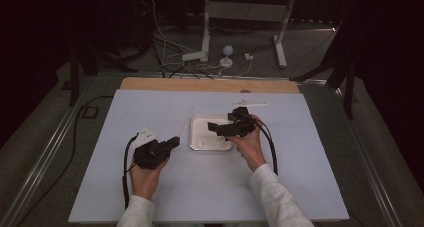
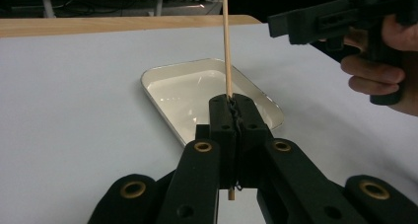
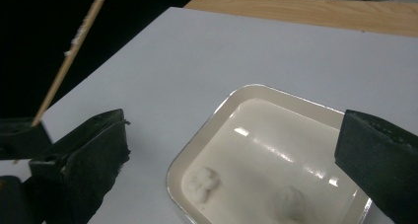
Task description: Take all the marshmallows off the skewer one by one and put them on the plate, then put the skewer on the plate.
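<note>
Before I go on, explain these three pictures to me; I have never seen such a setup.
A person sits at a white table and holds a hand tool with two black jaws, call them tongs, in each hand. One picture looks down from above; the other two come from cameras riding on each tool. The left tongs are shut on a thin wooden skewer that points upward. The right tongs stand open with nothing between the jaws, over a shallow white tray holding two small pale lumps.

A wooden board [image 1: 210,84] edges the table's [image 1: 150,112] far side; beyond, cables [image 1: 170,52] and a white stand [image 1: 207,34].
</note>
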